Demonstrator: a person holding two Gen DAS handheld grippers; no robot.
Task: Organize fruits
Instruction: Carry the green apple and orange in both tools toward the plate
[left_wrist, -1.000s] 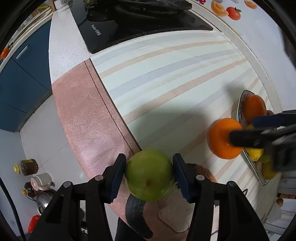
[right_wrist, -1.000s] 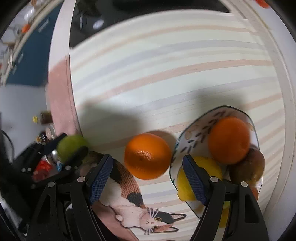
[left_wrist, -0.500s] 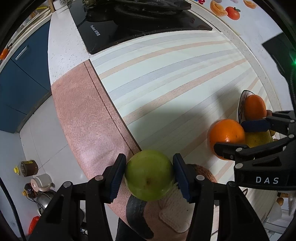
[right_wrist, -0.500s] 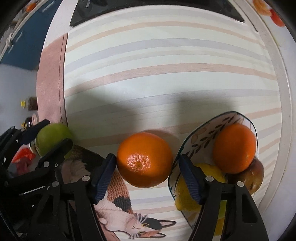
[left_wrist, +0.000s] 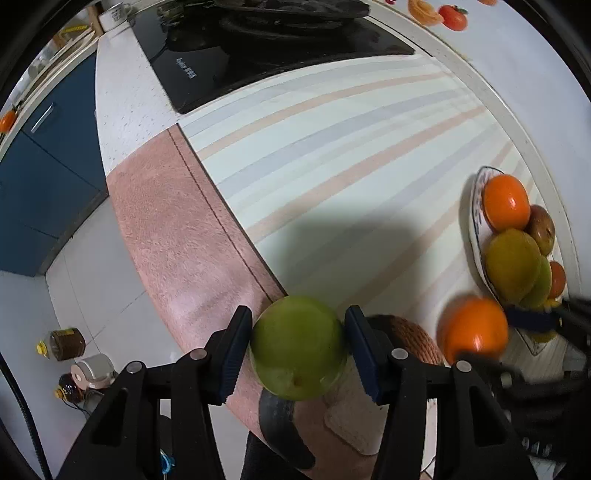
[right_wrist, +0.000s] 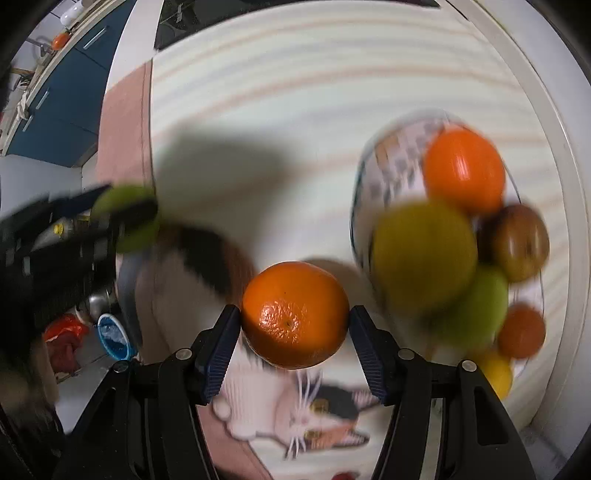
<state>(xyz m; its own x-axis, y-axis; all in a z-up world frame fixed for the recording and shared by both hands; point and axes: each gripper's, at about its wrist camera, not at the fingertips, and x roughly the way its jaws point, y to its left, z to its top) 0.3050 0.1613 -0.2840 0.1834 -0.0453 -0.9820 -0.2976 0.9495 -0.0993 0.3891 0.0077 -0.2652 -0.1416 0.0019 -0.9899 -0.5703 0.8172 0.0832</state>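
My left gripper (left_wrist: 299, 323) is shut on a green apple (left_wrist: 299, 350), held above the front edge of the striped counter. The apple also shows, blurred, at the left of the right wrist view (right_wrist: 125, 203). An orange (right_wrist: 295, 310) sits between the pads of my right gripper (right_wrist: 294, 326), whose jaws are closing; both pads touch it and it hangs above the counter. From the left wrist view the same orange (left_wrist: 474, 330) is at the right. A patterned plate (right_wrist: 391, 173) to its right holds several fruits, among them an orange one (right_wrist: 463, 170) and a yellow-green one (right_wrist: 424, 254).
A black hob (left_wrist: 258, 55) lies at the back of the counter. A pink cloth strip (left_wrist: 177, 236) covers the counter's left side. A mat with a cat picture (right_wrist: 295, 417) lies at the front. Jars (left_wrist: 66, 343) stand on the floor below, beside blue cabinets.
The right gripper's jaws have closed onto the orange and carried it up off the counter and nearer in the left wrist view. The left gripper with the apple has kept still.
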